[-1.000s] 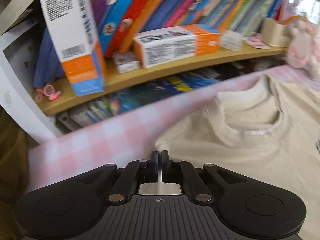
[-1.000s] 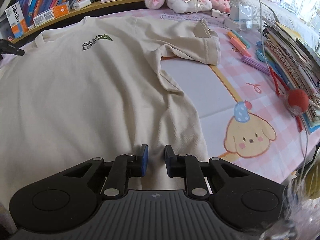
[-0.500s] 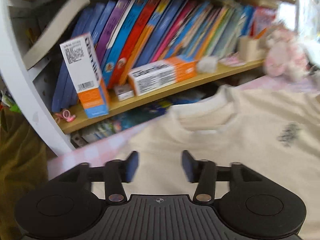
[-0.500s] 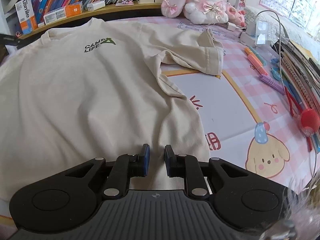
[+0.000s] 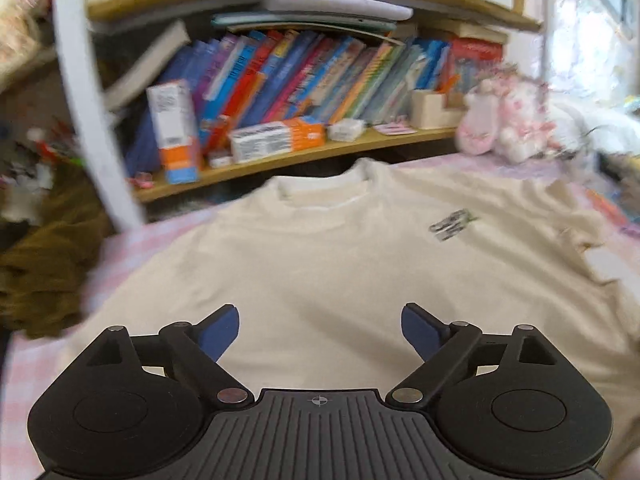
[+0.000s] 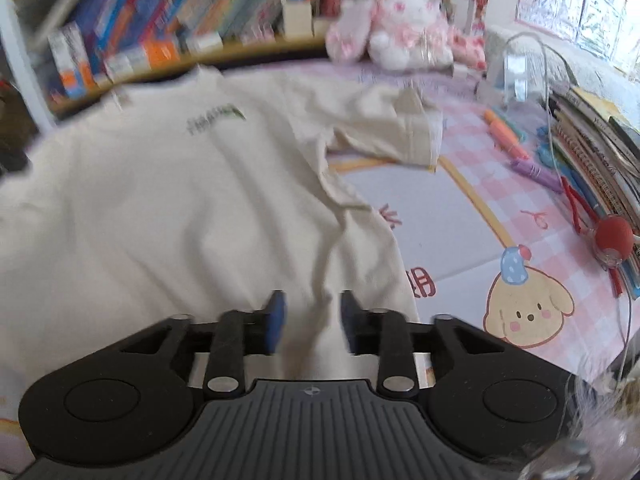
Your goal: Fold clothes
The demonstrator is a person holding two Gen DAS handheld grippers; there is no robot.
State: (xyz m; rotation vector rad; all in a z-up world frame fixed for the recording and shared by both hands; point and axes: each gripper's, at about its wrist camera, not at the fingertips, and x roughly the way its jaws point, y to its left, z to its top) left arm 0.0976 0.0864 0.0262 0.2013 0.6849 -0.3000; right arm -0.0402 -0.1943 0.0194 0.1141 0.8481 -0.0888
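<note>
A cream T-shirt [image 5: 340,272] lies face up on the pink checked table cover [image 5: 36,364], collar toward the bookshelf. My left gripper [image 5: 320,332] hovers over its chest. Its jaws are opening wide and nothing is between them. In the right wrist view the same shirt [image 6: 160,208] shows its small dark logo [image 6: 214,116] and a rumpled right sleeve [image 6: 400,132]. My right gripper [image 6: 312,320] is at the shirt's lower right edge. Its jaws are opening, with a raised crease of cloth standing between the pads, which do not press on it.
A shelf of books and boxes [image 5: 280,80] runs along the far edge. A pink plush rabbit [image 6: 400,36] sits beyond the sleeve. Markers [image 6: 508,136], a book stack [image 6: 592,132] and a red ball [image 6: 612,236] line the right side. Brown cloth [image 5: 44,264] hangs at the left.
My left gripper, shut at the shirt's edge a second ago, has opened wide and drawn back from the shelf. The right jaws have spread apart over the hem.
</note>
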